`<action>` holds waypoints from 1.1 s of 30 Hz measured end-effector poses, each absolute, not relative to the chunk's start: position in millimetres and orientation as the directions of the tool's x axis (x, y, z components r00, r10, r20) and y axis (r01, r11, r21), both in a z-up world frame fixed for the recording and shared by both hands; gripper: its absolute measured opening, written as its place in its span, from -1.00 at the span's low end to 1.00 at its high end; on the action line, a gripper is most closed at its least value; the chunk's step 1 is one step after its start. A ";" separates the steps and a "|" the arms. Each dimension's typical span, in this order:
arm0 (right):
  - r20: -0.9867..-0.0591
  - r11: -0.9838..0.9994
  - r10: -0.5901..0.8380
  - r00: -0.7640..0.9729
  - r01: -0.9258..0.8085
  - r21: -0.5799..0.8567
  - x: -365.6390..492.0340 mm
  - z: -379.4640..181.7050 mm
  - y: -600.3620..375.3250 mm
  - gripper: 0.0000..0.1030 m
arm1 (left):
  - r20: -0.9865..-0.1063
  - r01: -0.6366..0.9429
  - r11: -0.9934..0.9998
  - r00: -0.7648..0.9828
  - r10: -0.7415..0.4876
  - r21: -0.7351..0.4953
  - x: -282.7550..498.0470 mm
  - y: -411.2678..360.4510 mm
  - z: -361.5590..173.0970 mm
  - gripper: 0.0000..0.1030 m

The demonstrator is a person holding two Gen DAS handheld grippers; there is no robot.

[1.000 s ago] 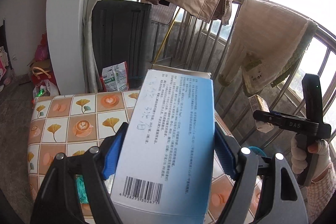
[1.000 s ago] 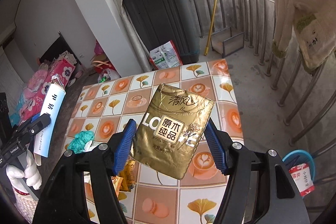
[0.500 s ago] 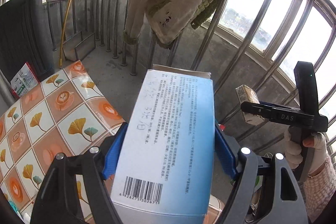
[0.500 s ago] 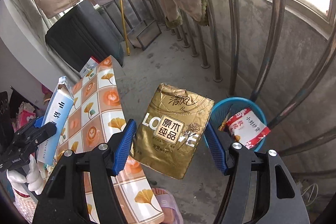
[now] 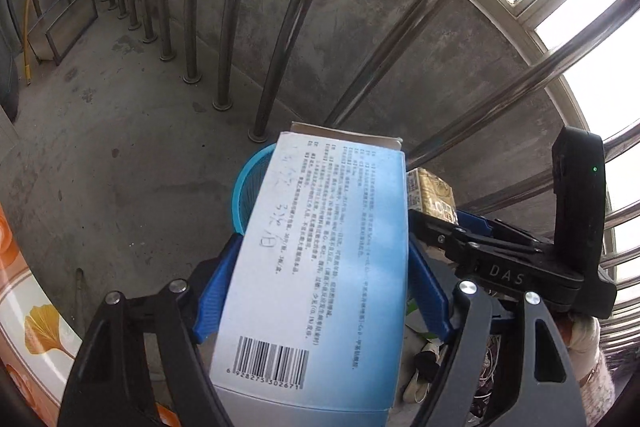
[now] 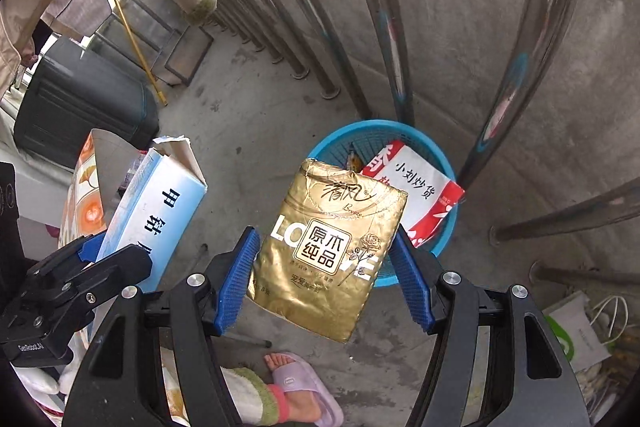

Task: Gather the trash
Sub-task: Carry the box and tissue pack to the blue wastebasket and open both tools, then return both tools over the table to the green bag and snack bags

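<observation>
Overhead, the left gripper (image 5: 320, 287) clamps a light, stiff blue carton (image 5: 320, 267) by its long sides while the right gripper (image 6: 324, 279) pinches a soft, crushable gold tissue pack (image 6: 328, 247), the blue basket (image 6: 444, 239) at its one o'clock.

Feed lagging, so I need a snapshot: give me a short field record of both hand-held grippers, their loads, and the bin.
left hand-held gripper: shut on blue carton
right hand-held gripper: shut on gold packet
bin: blue basket on the floor by the railing bars
bin contents: red-and-white bag
gold packet position: in front of basket in view, not yet released
</observation>
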State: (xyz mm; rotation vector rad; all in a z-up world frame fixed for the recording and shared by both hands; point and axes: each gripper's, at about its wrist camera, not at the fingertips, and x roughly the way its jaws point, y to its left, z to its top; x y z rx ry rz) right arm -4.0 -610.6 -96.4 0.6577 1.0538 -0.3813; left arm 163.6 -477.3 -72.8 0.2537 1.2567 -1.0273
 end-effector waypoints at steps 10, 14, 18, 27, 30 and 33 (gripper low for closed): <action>-0.889 0.579 0.084 0.450 0.704 0.411 9.6 -187.0 -660.2 0.38 | -0.880 0.582 0.682 -0.135 -0.456 -0.443 201.6 -498.0 -165.3 0.83; -0.888 0.595 0.091 0.451 0.690 0.412 6.3 -187.4 -655.1 0.38 | -0.866 0.547 0.697 -0.114 -0.488 -0.464 215.7 -478.8 -155.7 0.83; -0.886 0.611 0.080 0.456 0.680 0.405 7.5 -177.3 -654.6 0.38 | -0.852 0.561 0.692 -0.046 -0.522 -0.454 221.7 -465.3 -130.6 0.82; -0.843 0.740 0.021 0.537 0.559 0.374 21.1 -111.5 -619.0 0.38 | -0.739 0.649 0.635 0.161 -0.654 -0.420 211.6 -401.9 -27.8 0.83; -0.795 0.817 0.001 0.607 0.458 0.350 25.4 -71.8 -589.3 0.38 | -0.676 0.670 0.624 0.243 -0.696 -0.402 203.7 -367.0 12.5 0.83; -0.721 0.888 -0.001 0.693 0.331 0.318 28.9 -26.2 -553.4 0.38 | -0.613 0.663 0.638 0.329 -0.719 -0.392 197.3 -324.8 50.0 0.89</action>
